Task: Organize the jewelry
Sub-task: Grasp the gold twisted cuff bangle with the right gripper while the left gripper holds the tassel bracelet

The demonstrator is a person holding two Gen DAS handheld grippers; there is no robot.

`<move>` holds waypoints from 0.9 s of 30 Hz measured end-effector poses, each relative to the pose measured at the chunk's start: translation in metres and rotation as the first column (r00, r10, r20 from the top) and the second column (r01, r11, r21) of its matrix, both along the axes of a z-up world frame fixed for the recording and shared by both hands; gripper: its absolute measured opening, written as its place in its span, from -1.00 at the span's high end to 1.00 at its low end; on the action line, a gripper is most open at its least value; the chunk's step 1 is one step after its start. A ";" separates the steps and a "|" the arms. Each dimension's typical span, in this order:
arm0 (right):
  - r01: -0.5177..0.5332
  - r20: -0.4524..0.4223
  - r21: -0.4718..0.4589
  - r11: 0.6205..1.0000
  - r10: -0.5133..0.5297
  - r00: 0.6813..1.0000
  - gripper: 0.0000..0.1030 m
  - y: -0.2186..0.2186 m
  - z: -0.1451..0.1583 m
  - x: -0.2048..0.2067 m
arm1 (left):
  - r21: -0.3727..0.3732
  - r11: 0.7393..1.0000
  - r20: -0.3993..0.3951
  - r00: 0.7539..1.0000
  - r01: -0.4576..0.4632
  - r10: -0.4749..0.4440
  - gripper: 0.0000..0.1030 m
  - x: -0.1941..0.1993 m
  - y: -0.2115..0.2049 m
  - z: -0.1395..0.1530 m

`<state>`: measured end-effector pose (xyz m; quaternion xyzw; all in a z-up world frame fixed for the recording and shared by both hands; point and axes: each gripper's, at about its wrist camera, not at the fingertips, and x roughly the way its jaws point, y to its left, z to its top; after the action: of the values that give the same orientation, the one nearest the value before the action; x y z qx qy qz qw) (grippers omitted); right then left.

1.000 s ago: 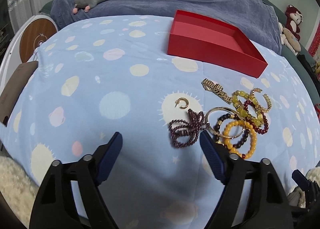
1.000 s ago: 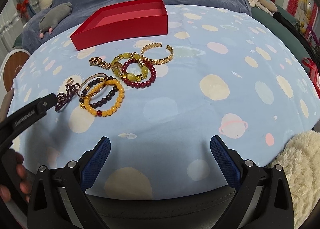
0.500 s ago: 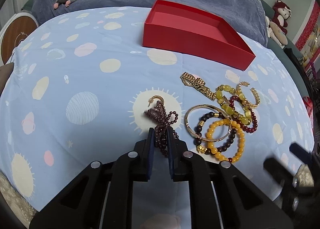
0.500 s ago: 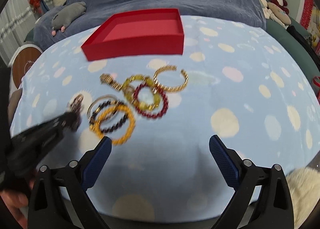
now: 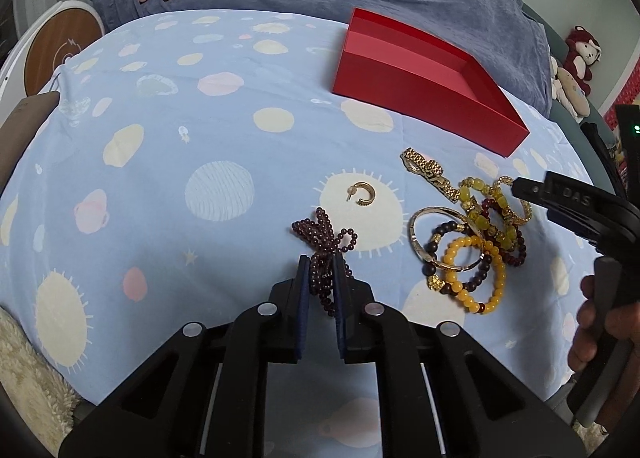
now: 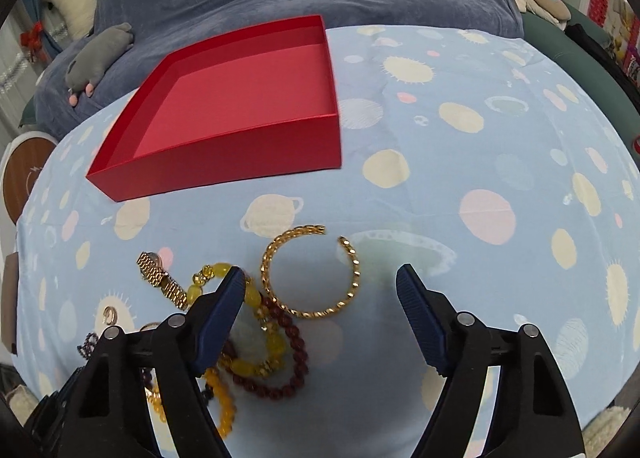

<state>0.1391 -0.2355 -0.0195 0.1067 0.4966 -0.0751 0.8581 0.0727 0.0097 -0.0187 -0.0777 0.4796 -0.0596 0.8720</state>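
Your left gripper [image 5: 319,278] pinches the dark purple bead strand [image 5: 324,242], limp and light, lying on the bed sheet [image 5: 168,162]. Your right gripper [image 6: 320,284] is closing around the stiff gold cuff bangle [image 6: 312,272], not yet touching; grip across its rim.

Red box [image 6: 224,162], pale-blue sheet [image 5: 160,162] with pastel planets and suns, gold cuff [image 6: 312,274], maroon beads [image 5: 324,234], blue-padded tongs [image 5: 319,286].
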 end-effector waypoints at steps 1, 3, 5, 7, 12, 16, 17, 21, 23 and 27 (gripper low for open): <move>-0.003 -0.006 -0.008 1.000 0.003 1.000 -0.41 0.002 -0.003 0.003 | 0.000 1.000 -0.001 1.000 0.000 0.000 0.79 0.000 0.000 -0.001; -0.010 -0.018 -0.015 1.000 0.010 1.000 -0.30 0.005 -0.009 0.006 | 0.003 1.000 -0.005 1.000 0.002 -0.002 0.79 0.001 0.000 -0.002; -0.005 -0.010 -0.008 1.000 0.005 1.000 -0.25 0.005 -0.012 0.006 | 0.002 1.000 -0.009 1.000 0.002 -0.002 0.79 0.001 0.001 -0.003; 0.005 -0.005 0.015 1.000 -0.005 1.000 -0.18 0.002 -0.013 0.006 | -0.001 1.000 -0.013 1.000 0.001 -0.001 0.79 0.002 0.001 -0.004; 0.008 -0.004 0.040 0.999 -0.007 1.000 -0.02 -0.001 -0.011 0.006 | -0.001 1.000 -0.016 1.000 -0.002 0.002 0.79 0.003 0.001 -0.005; -0.012 -0.002 0.014 1.000 0.012 1.000 -0.02 0.002 -0.012 0.004 | 0.002 1.000 -0.018 1.000 -0.002 0.002 0.79 0.002 0.001 -0.006; -0.011 -0.004 0.017 1.000 0.011 1.000 -0.03 0.003 -0.012 0.005 | 0.003 1.000 -0.018 1.000 -0.002 0.002 0.79 0.002 0.001 -0.006; 0.016 -0.015 0.043 0.999 -0.015 1.000 -0.15 0.000 -0.013 0.011 | 0.009 1.000 -0.017 1.000 -0.003 0.003 0.79 0.002 -0.001 -0.006; 0.011 -0.016 0.021 1.000 -0.011 1.000 -0.18 0.004 -0.014 0.014 | 0.012 1.000 -0.018 1.000 -0.003 0.003 0.79 0.001 -0.001 -0.006; -0.020 -0.010 -0.029 0.999 0.020 1.000 -0.08 0.013 -0.014 0.014 | 0.012 1.000 -0.021 1.000 -0.003 0.003 0.79 0.002 -0.001 -0.005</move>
<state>0.1527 -0.2229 -0.0337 0.0888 0.5006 -0.0744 0.8579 0.0750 0.0089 -0.0238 -0.0740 0.4888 -0.0546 0.8675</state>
